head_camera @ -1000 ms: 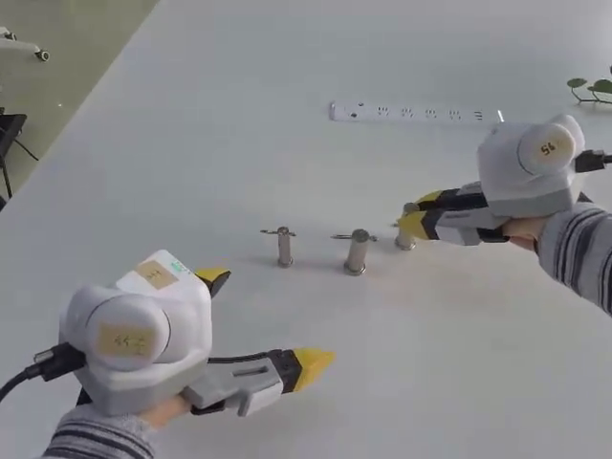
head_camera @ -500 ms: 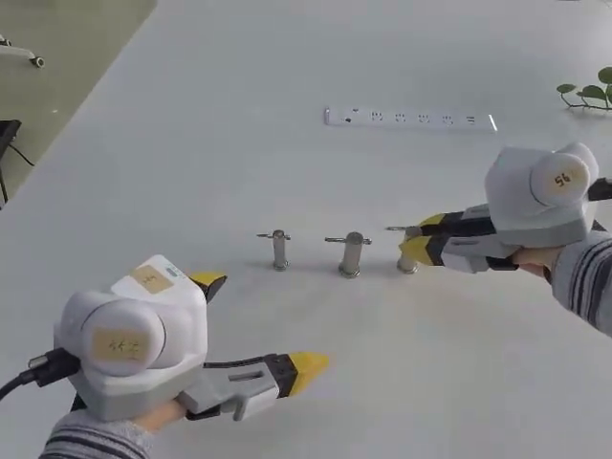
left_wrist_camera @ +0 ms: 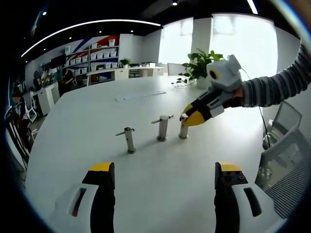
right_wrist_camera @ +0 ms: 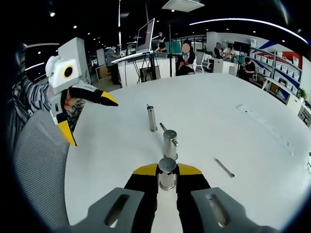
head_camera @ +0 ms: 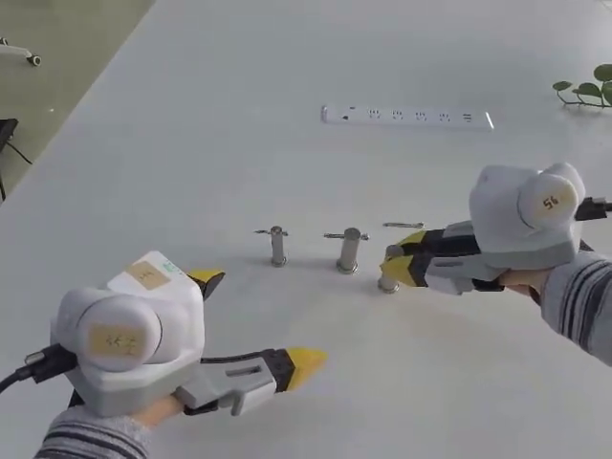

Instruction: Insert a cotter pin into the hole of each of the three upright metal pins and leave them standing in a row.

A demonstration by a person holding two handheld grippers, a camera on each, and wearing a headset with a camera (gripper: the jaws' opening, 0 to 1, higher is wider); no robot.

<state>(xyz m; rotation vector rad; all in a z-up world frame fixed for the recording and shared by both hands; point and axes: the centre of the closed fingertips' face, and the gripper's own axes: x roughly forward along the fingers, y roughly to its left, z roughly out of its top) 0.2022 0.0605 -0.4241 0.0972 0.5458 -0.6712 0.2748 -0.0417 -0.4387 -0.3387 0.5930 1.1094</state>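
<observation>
From over the person's shoulder in the head view, three metal pins stand in a row on the white table (head_camera: 287, 124). A cotter pin (head_camera: 271, 231) sits crosswise through the head of the left-hand metal pin (head_camera: 277, 249), and a second cotter pin (head_camera: 334, 235) does the same in the middle metal pin (head_camera: 349, 253). The right tongs (head_camera: 395, 265) reach in from the right and are closed on the third metal pin (head_camera: 387, 277), gripping it near its top. It is upright, but I cannot tell whether its foot touches the table. A loose cotter pin (head_camera: 403, 226) lies flat just behind those tips. The right gripper view settles the grip: the yellow tips press both sides of the third metal pin (right_wrist_camera: 167, 167), the other two pins line up beyond it, and the loose cotter pin (right_wrist_camera: 224, 168) lies off to one side, apart from all three. That view also takes in people at desks past the table's far edge. The left tongs (head_camera: 256, 320) hover near the front edge, spread wide and holding nothing. Their own view confirms it, with the two tips far apart and the whole row between them in the distance. A power strip (head_camera: 406, 117) lies further back, and a plant (head_camera: 583, 88) sits at the far right.
</observation>
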